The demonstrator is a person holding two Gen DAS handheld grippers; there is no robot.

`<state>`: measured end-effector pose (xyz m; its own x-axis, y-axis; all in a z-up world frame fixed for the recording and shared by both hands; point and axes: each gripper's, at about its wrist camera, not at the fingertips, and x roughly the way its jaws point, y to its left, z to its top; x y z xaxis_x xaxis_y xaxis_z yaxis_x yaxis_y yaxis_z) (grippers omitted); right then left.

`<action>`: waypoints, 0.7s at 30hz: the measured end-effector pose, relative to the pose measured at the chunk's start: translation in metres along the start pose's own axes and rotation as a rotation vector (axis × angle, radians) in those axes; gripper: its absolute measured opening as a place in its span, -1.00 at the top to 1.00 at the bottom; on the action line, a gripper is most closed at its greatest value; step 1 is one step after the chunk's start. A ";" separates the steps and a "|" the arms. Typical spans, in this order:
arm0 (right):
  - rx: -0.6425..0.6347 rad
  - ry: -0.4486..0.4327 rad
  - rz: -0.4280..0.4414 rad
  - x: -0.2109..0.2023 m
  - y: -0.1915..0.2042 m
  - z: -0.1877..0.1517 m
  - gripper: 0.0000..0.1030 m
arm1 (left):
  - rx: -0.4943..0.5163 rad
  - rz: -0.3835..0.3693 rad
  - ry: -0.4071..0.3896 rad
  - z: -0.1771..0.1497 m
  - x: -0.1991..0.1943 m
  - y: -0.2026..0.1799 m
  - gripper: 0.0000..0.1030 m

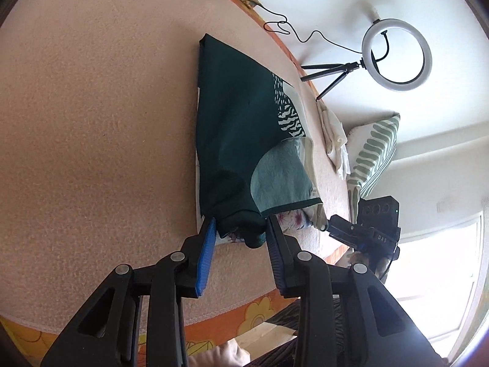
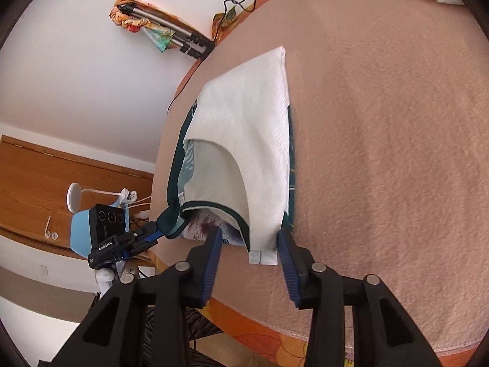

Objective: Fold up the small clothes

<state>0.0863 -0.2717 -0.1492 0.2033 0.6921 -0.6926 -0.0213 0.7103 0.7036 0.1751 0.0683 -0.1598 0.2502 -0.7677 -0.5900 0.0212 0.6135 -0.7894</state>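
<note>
My left hand-held gripper (image 1: 240, 229) and right hand-held gripper (image 2: 249, 235) stand part open, gripping nothing, each astride a garment (image 1: 232, 128) corner at the bed's (image 1: 91, 122) near edge. Soft, light cloth; I would pinch these corners.

Pink fleece blanket (image 1: 91, 122): green-and-white garment (image 1: 232, 140) lying on it; pale cloths (image 1: 334, 140) near edge.

Dark green garment (image 1: 235, 128) with white inner side (image 2: 253, 128), folded, flat on pink blanket
</note>
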 end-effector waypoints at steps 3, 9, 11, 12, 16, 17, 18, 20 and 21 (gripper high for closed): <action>-0.014 0.006 -0.001 0.001 0.004 0.000 0.27 | -0.011 -0.013 -0.031 0.003 -0.010 0.000 0.39; -0.037 0.014 -0.026 0.005 0.007 0.003 0.62 | 0.038 0.043 -0.015 0.007 0.004 -0.007 0.48; -0.055 0.021 -0.035 0.007 0.010 0.002 0.80 | 0.085 0.064 -0.004 0.005 0.011 -0.014 0.93; -0.064 0.021 -0.044 0.007 0.012 0.002 0.91 | 0.117 0.082 -0.005 0.003 0.013 -0.019 0.93; -0.104 -0.006 -0.081 -0.003 0.024 0.007 0.97 | 0.223 0.139 -0.029 0.000 0.009 -0.035 0.95; -0.115 -0.016 -0.087 -0.007 0.027 0.007 0.98 | 0.249 0.155 -0.037 -0.001 0.006 -0.039 0.95; -0.127 -0.029 -0.090 -0.013 0.032 0.007 0.98 | 0.278 0.174 -0.045 -0.003 0.002 -0.044 0.95; -0.163 -0.049 -0.097 -0.025 0.040 0.005 0.98 | 0.352 0.229 -0.046 -0.009 -0.004 -0.051 0.95; -0.185 -0.052 -0.116 -0.029 0.042 0.003 0.98 | 0.369 0.255 -0.037 -0.011 -0.004 -0.051 0.95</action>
<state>0.0820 -0.2618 -0.0991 0.2650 0.6005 -0.7544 -0.1733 0.7993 0.5754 0.1623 0.0378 -0.1196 0.3267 -0.5803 -0.7460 0.2965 0.8124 -0.5021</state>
